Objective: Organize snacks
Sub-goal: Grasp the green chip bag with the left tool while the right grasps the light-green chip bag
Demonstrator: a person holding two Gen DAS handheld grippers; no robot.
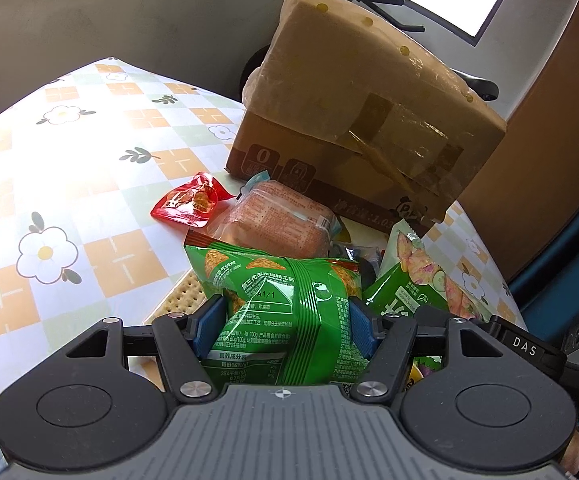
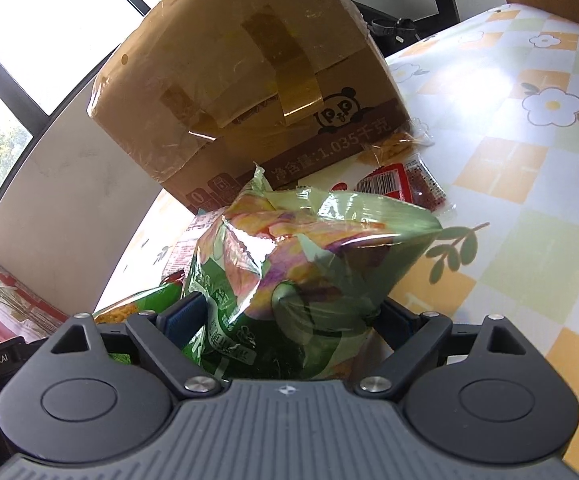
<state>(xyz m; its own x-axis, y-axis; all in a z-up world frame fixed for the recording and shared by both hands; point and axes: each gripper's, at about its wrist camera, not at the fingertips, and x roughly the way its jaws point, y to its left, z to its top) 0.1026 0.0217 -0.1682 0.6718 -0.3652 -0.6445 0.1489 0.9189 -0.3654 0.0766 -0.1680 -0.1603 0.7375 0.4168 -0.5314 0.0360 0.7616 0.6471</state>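
Left gripper [image 1: 285, 326] clamped a green chip bag [image 1: 285, 300]; right gripper [image 2: 289, 316] clamped a vegetable-crisp bag [image 2: 301, 264]. Taped cardboard box [image 2: 241, 76] sat closed, upper centre.

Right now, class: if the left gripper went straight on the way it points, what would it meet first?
The left gripper, shut on the green snack bag, would probably meet the pinkish wrapped packet first, then the cardboard box; depth is unclear.

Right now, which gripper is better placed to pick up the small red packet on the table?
Neither is free. Left gripper grips the green chip bag; right gripper grips the veggie-crisp bag. Left, probably: the red packet lies clear on its side.
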